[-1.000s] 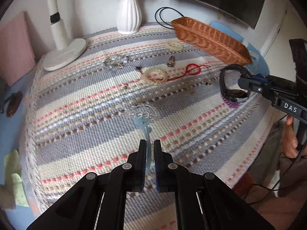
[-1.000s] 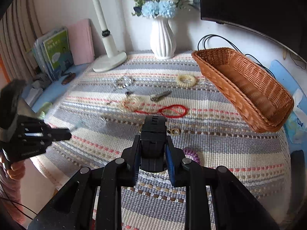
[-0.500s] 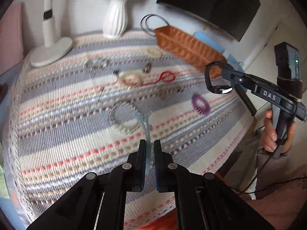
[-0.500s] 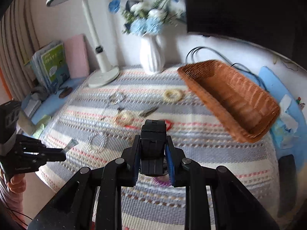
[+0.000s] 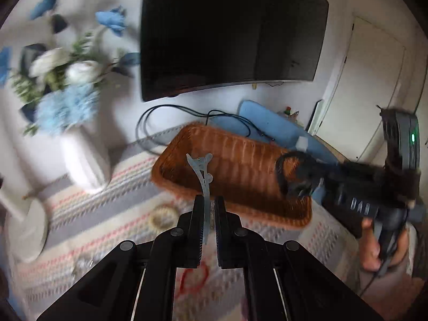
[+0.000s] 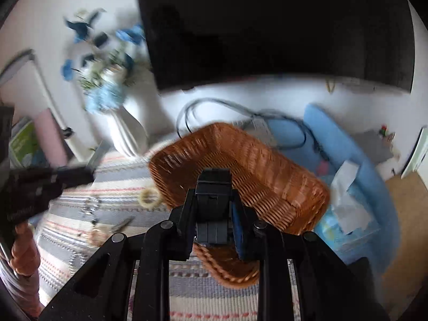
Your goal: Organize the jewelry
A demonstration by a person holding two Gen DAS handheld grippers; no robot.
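My left gripper (image 5: 206,214) is shut on a pale blue clear hair clip (image 5: 201,171), held in the air in front of the brown wicker basket (image 5: 240,160). My right gripper (image 6: 214,208) is shut on a black watch (image 6: 212,200) and holds it over the near end of the basket (image 6: 256,171). In the left wrist view the right gripper (image 5: 297,179) shows with the watch band (image 5: 283,171) looped above the basket's right end. A cream bracelet (image 5: 161,216) and a red cord (image 5: 194,276) lie on the striped cloth (image 5: 107,214).
A white vase of blue flowers (image 5: 85,160) stands left of the basket. A dark monitor (image 5: 230,32) hangs behind, with black cables (image 5: 171,115) below it. A lamp base (image 5: 26,232) sits at far left. More small jewelry (image 6: 92,206) lies on the cloth.
Both grippers have lifted off the cloth and swung toward the basket, the left carrying the hair clip, the right carrying the watch. The views are blurred by the motion.
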